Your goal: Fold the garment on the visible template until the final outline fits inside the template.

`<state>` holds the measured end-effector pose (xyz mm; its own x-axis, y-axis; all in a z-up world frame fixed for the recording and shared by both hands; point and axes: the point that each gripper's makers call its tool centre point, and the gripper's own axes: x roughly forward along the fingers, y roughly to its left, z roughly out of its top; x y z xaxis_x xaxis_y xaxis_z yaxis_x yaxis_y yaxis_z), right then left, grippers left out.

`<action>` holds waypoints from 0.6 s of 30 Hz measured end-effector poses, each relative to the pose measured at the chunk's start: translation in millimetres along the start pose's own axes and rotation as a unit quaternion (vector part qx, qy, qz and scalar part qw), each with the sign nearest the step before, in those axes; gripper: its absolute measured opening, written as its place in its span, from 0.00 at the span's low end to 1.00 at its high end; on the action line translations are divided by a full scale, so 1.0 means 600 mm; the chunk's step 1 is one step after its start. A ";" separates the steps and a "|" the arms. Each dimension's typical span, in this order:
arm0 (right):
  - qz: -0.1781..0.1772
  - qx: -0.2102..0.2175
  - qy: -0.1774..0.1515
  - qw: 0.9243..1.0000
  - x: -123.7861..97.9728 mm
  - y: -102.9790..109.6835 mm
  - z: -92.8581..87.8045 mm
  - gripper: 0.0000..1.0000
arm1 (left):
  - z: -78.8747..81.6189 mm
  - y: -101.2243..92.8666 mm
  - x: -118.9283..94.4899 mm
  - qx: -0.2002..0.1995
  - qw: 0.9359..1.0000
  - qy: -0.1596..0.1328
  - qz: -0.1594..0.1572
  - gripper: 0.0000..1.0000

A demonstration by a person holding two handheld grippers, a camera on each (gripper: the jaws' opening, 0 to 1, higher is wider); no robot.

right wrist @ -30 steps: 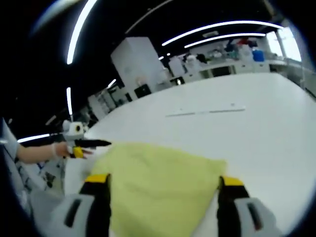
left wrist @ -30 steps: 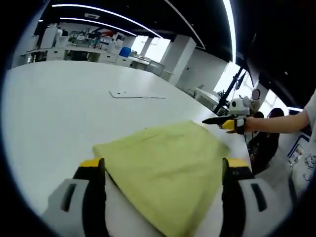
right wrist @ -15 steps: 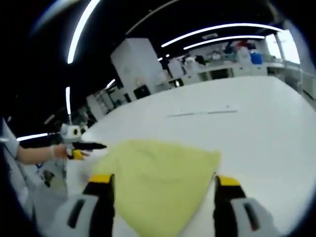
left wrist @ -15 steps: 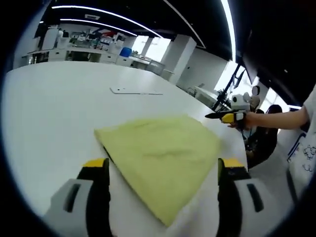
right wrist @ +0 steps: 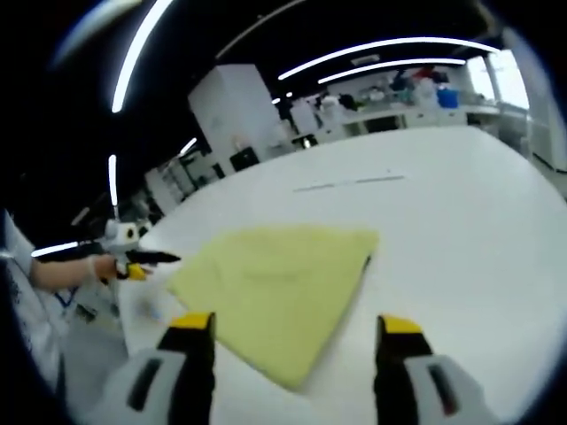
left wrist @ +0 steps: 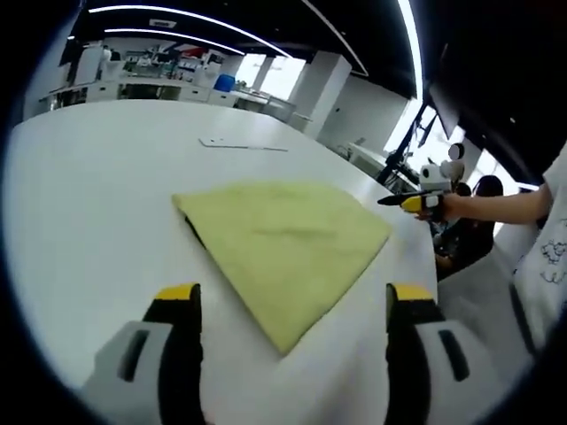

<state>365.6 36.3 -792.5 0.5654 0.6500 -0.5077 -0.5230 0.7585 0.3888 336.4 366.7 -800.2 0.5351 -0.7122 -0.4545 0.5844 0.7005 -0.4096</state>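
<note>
A folded pale yellow-green cloth garment (left wrist: 288,248) is lying flat on a broad white table (left wrist: 89,195), its outline roughly four-sided with one corner pointing toward the left gripper view's camera. The left gripper (left wrist: 288,305) is hovering just short of that near corner, its two yellow-tipped black-and-white jaws standing wide apart and holding nothing. In the right gripper view, the same garment (right wrist: 275,288) is lying ahead of the right gripper (right wrist: 292,329), whose jaws are likewise spread wide and gripping nothing, the cloth's near corner sitting between them but apart from both.

Each tool is appearing in the other's camera: the right gripper (left wrist: 416,202), held in a person's hand (left wrist: 452,205), is pointing toward the garment from the table's far edge in the left gripper view, while the left gripper (right wrist: 142,259), held in a gloved hand (right wrist: 102,266), is doing the same in the right gripper view. How far those distant jaws are parted cannot be told there.

A thin pale strip (left wrist: 244,144) is lying on the table well beyond the garment. Benches and shelving (left wrist: 133,75) are lining the background beneath long ceiling lights (right wrist: 390,49).
</note>
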 end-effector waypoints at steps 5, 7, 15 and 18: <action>-0.004 0.007 0.006 1.000 -0.009 -0.004 -0.020 0.68 | -0.024 -0.010 -0.006 0.002 1.000 0.013 -0.003 0.77; -0.005 0.006 0.008 1.000 -0.011 -0.002 -0.025 0.65 | -0.029 -0.013 -0.009 0.002 1.000 0.013 -0.003 0.74; 0.000 0.003 0.029 1.000 -0.014 0.005 -0.053 0.55 | -0.047 -0.006 -0.018 -0.016 1.000 0.019 -0.001 0.52; 0.004 -0.007 0.044 0.999 -0.012 0.009 -0.067 0.52 | -0.053 0.000 -0.020 -0.022 1.000 0.020 0.003 0.47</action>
<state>333.0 34.1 -817.8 0.5030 0.6487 -0.5712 -0.5367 0.7524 0.3818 310.4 376.6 -819.8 0.5129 -0.7067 -0.4873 0.5538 0.7062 -0.4412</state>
